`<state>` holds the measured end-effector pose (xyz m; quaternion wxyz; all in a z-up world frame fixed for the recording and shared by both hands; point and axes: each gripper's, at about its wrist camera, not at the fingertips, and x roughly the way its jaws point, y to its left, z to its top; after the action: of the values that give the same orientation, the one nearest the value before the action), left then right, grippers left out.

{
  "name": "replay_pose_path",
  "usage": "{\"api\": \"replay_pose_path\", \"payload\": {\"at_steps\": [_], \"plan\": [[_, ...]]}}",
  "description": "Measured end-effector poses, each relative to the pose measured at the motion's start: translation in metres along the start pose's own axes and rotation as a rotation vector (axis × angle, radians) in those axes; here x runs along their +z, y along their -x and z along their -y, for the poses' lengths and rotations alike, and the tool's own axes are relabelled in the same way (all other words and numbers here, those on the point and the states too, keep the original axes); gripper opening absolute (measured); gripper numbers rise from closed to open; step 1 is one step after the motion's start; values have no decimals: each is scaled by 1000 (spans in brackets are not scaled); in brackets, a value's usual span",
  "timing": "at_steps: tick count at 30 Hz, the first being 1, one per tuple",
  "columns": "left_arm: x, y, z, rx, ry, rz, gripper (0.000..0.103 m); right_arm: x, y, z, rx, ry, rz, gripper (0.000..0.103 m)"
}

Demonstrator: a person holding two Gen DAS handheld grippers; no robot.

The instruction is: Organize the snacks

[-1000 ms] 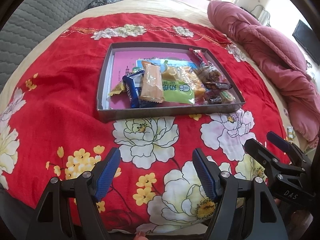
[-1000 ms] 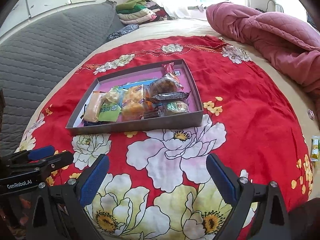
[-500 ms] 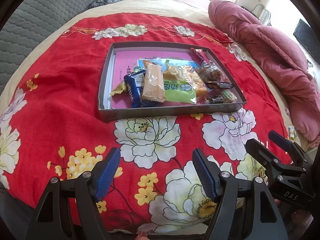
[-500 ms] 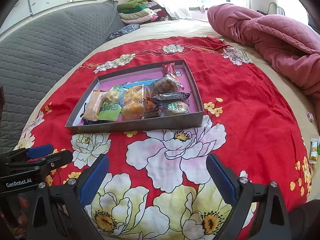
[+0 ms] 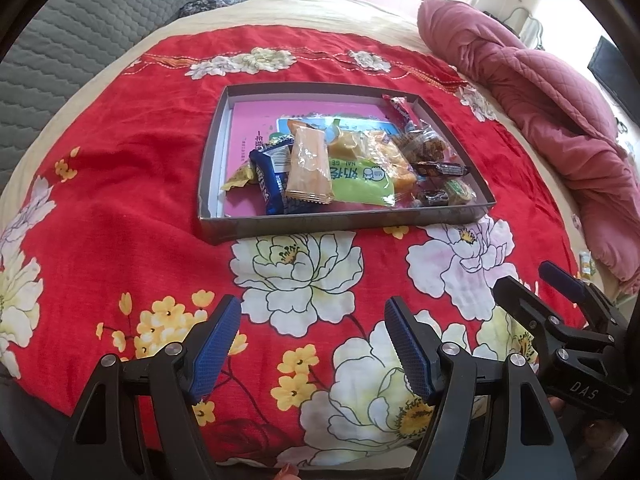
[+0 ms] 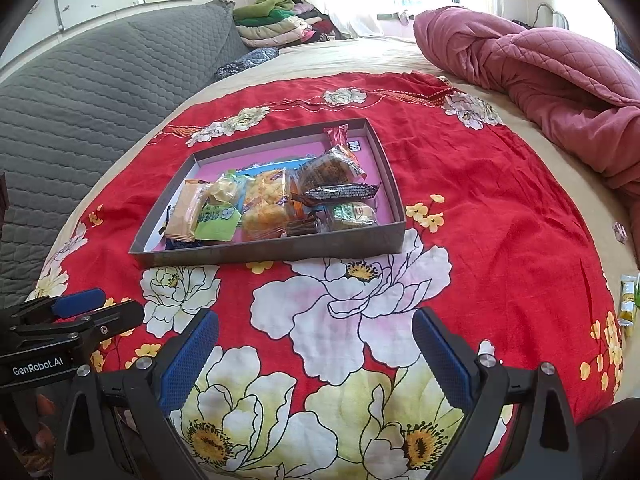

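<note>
Little has changed over the last second: left gripper (image 5: 313, 344) and right gripper (image 6: 316, 354) stay wide open and empty, snacks (image 5: 344, 168) piled in the tray (image 5: 344, 226) ahead, fitting either sorting's start or end.

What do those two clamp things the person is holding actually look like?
Both are matte black frames with two angled arms joined by silver bolts. Each finger ends in a blue pad with a fine dotted texture. The left gripper shows white lettering "GenRobot.AI" in the right wrist view; the right gripper shows "DAS" in the left wrist view. No cables or sleeves show.
</note>
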<state>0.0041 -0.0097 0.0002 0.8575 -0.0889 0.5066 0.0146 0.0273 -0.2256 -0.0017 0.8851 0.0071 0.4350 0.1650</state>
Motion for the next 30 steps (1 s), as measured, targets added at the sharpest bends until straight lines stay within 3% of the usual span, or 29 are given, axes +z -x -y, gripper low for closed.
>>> {"api": "replay_pose_path", "payload": {"at_steps": [30], "plan": [[1, -1, -2, 13, 11, -6, 76, -1, 0, 2, -3, 2, 0, 98]]}}
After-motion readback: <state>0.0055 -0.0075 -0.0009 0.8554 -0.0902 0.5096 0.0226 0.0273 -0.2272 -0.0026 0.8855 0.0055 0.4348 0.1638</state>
